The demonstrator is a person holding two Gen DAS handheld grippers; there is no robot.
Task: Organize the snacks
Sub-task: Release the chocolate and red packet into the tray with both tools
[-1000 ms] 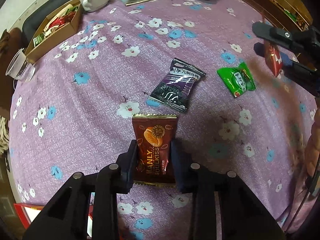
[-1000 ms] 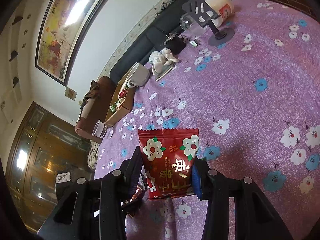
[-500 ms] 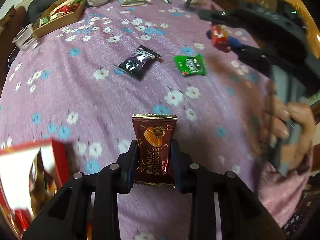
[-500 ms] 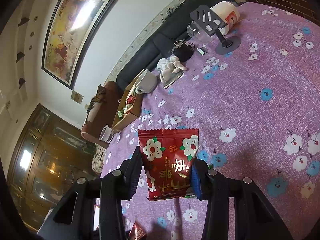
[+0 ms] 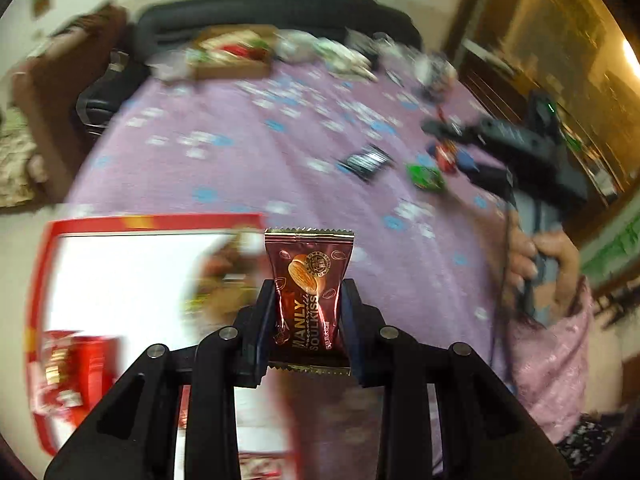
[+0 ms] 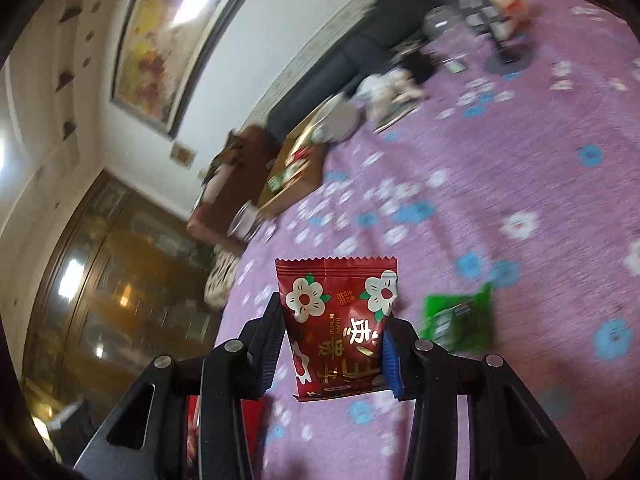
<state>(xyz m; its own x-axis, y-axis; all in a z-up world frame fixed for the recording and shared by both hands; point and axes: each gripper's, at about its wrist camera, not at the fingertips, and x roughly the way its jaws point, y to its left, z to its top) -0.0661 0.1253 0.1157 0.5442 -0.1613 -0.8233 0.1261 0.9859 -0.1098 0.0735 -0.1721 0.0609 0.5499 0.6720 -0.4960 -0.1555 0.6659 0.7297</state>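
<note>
Left gripper (image 5: pixel 308 308) fingers clamp brown almond packet (image 5: pixel 309 280) just above red box (image 5: pixel 152 222); right gripper (image 6: pixel 332 344) fingers grip red flower packet (image 6: pixel 340 320) over desk (image 6: pixel 520 184). Centre over box opening w/ packet low before releasing

The left hand-held gripper (image 5: pixel 308 308) pinches a brown Manly Soulkiss packet (image 5: pixel 308 284) upright, just right of a red-rimmed box (image 5: pixel 156 222). Beyond it, on the purple surface (image 5: pixel 240 168), lie blurred dark (image 5: pixel 366 161) and green packets (image 5: pixel 425 176), seemingly snacks.
</note>
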